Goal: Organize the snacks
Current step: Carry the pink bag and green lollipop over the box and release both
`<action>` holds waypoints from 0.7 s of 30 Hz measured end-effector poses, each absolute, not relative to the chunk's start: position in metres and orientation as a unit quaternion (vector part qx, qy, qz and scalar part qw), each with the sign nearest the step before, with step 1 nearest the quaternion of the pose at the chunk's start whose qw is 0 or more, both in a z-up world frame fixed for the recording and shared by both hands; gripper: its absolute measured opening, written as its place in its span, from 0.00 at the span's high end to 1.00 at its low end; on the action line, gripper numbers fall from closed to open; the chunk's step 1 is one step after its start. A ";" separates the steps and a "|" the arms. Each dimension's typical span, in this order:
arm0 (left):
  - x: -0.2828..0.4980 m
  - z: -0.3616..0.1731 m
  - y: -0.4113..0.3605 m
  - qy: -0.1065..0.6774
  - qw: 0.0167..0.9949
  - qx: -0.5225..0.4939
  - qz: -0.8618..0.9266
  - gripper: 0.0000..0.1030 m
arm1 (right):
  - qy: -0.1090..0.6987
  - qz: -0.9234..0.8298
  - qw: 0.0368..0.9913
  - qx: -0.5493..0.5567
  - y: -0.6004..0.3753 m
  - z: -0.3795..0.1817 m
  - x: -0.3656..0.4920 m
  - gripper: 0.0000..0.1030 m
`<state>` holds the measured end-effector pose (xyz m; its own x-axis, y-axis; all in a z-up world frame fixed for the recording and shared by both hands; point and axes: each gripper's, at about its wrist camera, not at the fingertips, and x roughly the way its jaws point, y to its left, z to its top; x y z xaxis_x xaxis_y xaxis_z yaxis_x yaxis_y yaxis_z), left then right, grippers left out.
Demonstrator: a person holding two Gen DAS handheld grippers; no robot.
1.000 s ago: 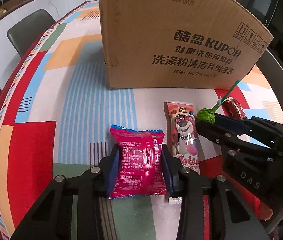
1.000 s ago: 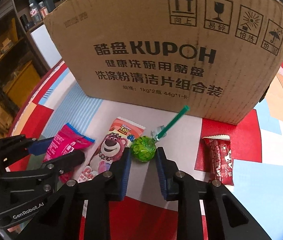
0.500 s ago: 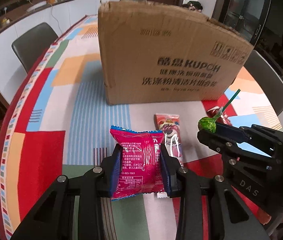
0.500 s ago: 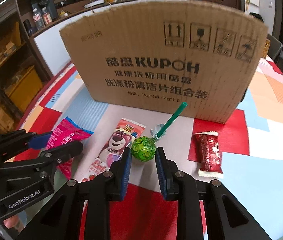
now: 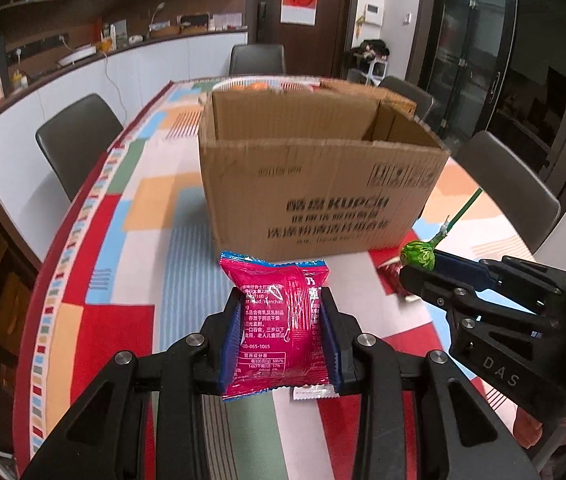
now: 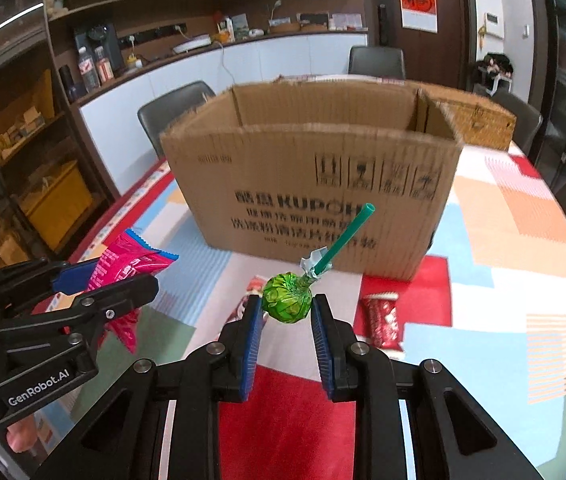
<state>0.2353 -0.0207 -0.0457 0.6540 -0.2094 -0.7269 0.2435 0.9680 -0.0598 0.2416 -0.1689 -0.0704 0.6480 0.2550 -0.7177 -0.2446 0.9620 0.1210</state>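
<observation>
Magenta packet (image 5: 279, 320), green lollipop (image 6: 287, 303), brown box (image 5: 319, 196)

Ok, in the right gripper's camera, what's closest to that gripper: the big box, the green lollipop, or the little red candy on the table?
1. green lollipop, clamped in the right gripper.
2. red candy, on the table just to its right.
3. cardboard box, standing behind both.

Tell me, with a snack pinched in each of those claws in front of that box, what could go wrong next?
The green lollipop is held only by its round head in the right gripper, so it might slip or swivel. The pink packet in the left gripper is soft and could sag out. Both must clear the cardboard box front wall, or they may snag.
</observation>
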 end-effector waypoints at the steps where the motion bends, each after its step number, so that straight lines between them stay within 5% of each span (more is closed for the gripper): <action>1: 0.234 -0.041 -0.021 0.392 0.911 0.022 -0.125 0.66 | 0.391 0.137 0.910 0.006 -0.171 -0.067 0.240 0.74; 21: 0.245 0.037 -0.033 0.309 0.939 0.024 -0.150 0.66 | 0.296 0.130 0.946 -0.005 -0.181 0.019 0.245 0.74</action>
